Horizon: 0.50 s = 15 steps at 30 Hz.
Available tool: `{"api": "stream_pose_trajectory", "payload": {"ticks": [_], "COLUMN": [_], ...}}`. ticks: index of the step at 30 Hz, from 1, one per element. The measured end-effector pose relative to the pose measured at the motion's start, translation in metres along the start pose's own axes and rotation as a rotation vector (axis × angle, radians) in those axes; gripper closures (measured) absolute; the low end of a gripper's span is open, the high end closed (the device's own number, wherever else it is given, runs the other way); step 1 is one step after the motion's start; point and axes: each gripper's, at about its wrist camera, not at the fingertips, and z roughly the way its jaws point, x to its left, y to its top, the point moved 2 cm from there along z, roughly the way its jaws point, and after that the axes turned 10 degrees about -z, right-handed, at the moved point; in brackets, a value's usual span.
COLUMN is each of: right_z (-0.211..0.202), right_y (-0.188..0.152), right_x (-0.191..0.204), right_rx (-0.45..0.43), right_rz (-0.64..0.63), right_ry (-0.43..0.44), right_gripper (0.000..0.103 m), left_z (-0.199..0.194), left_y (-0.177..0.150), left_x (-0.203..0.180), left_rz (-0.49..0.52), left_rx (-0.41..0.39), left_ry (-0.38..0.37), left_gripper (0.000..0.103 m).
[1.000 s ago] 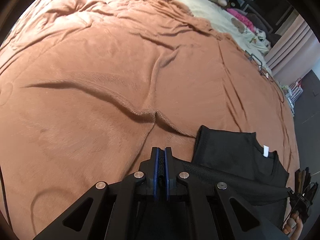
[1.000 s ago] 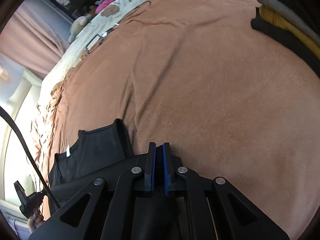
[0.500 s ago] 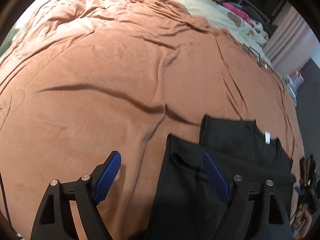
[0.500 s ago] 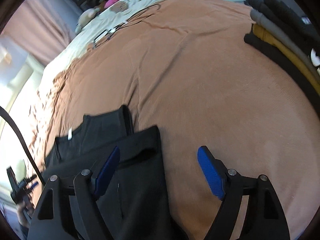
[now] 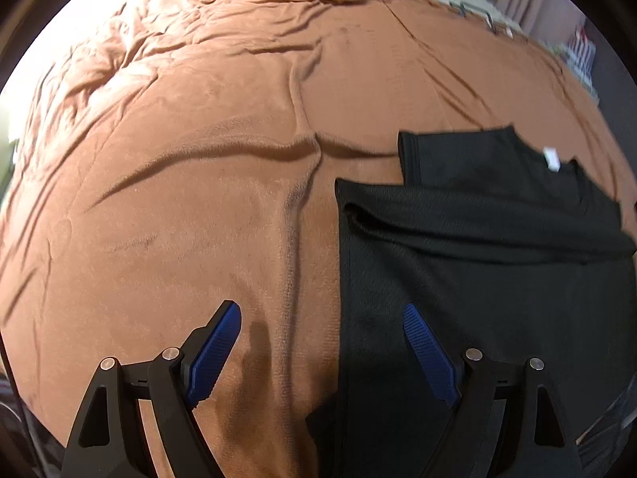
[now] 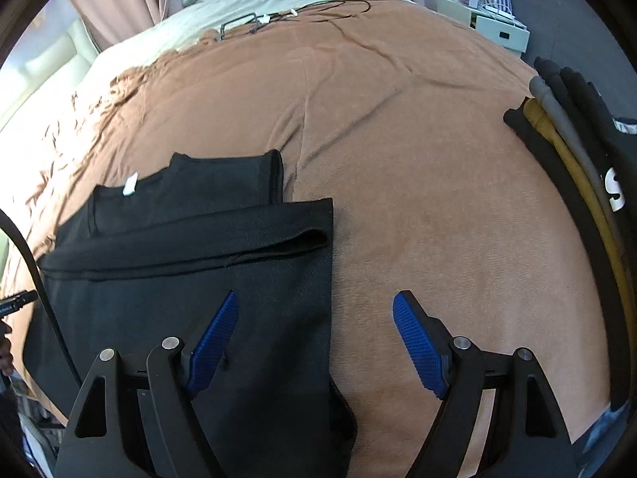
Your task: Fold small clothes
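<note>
In the left wrist view, the left gripper (image 5: 320,320) stands with its jaws spread wide and nothing between the blue pads (image 5: 217,352); a second ago they were pressed together on black cloth at the bottom centre of the frame. They have just been opening. The black shirt (image 5: 477,263) now lies flat on the brown blanket (image 5: 179,199), filling the lower right of the frame, with its lower half folded up over the body and a white neck label (image 5: 552,158) at the upper right. The right pad hangs over the shirt's left edge, the left pad over bare blanket.

In the right wrist view, the right gripper (image 6: 316,318) is likewise spread wide with nothing held, where a second ago it was clamped shut; its jaws have just been opening. The shirt (image 6: 191,263) lies at lower left, the fold edge running across it. A stack of folded clothes (image 6: 569,143) sits at the right edge.
</note>
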Motion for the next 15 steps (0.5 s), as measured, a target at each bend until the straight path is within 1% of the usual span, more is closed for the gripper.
{"api": "stream_pose_trajectory", "payload": {"ticks": [4,8,12,15], "right_z": [0.02,0.041,0.056,0.066], "right_y": [0.002,0.008,0.021,0.038], "right_x": [0.003,0.013,0.018,0.019], "right_rx": [0.056,0.096,0.094,0.09], "right_rz": [-0.023,-0.079,-0.125,-0.158], "right_ry": [-0.036,-0.087,-0.118,-0.144], "right_gripper": [0.024,0.024,0.024,0.024], "left_z": [0.013,0.023,0.032,0.04], "left_y": [0.003,0.014,0.03,0.047], "left_x": [-0.008,-0.018,-0.028,-0.033], "left_rz": [0.051,0.093,0.134,0.148], "left_rx": [0.01,-0.005,-0.034,-0.042], "left_ry": [0.046,0.1,0.153,0.171], "left_gripper": [0.018,0.018,0.018,0.018]}}
